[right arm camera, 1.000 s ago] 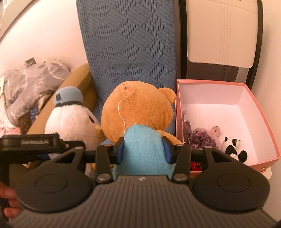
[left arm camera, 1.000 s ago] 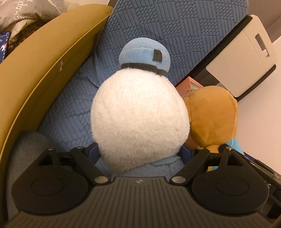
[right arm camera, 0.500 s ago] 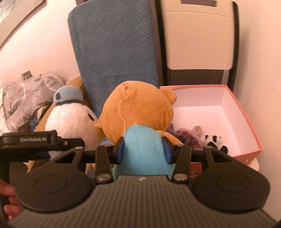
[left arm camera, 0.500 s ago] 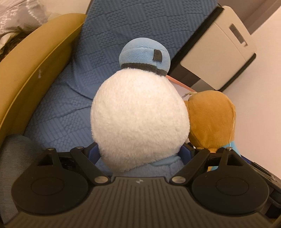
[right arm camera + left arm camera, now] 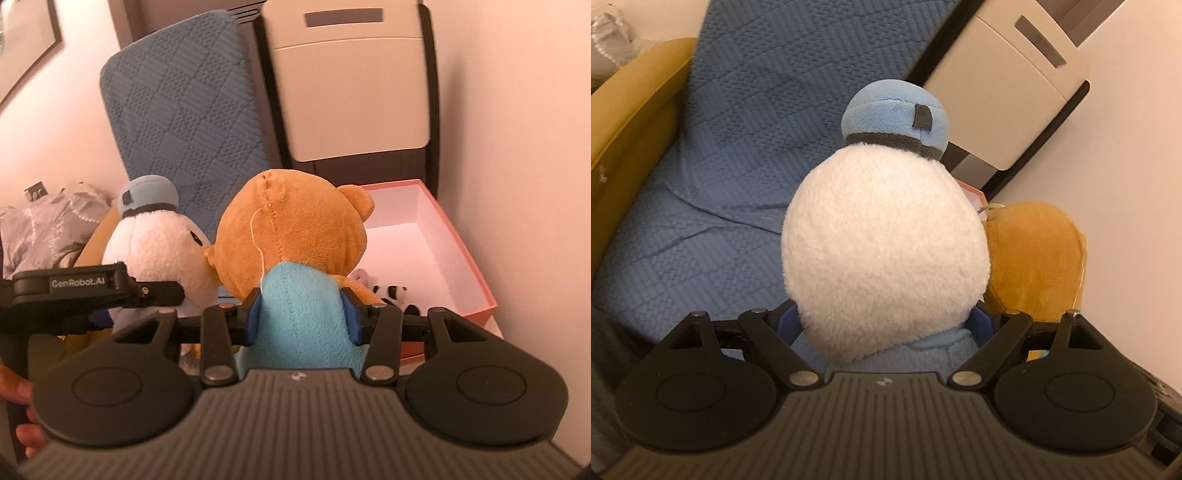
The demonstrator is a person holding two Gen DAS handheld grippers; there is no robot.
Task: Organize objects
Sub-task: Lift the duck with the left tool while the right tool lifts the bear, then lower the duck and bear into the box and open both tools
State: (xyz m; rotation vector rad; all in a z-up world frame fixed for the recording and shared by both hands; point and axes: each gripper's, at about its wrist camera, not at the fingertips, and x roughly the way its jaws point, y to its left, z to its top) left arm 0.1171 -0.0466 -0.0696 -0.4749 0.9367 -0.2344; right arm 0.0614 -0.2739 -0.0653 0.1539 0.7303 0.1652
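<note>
My left gripper (image 5: 886,325) is shut on a white plush duck (image 5: 886,266) with a blue cap, held in the air; its fingertips are hidden behind the plush. My right gripper (image 5: 301,317) is shut on the blue-shirted body of a brown teddy bear (image 5: 291,229). The two toys are side by side and touch: the bear shows in the left wrist view (image 5: 1034,258), the duck in the right wrist view (image 5: 155,243). A pink open box (image 5: 461,251) sits just right of the bear, with a small panda toy (image 5: 395,291) inside.
A blue quilted cushion (image 5: 184,122) leans against the wall behind the toys. A beige and black appliance (image 5: 351,81) stands behind the box. A mustard armrest (image 5: 624,122) is at left, with crumpled grey fabric (image 5: 40,229) beyond. The left gripper's body (image 5: 81,288) is beside the bear.
Both grippers have risen with their toys; the cushion and the box now sit lower in view, and the cushion's top edge and more wall show.
</note>
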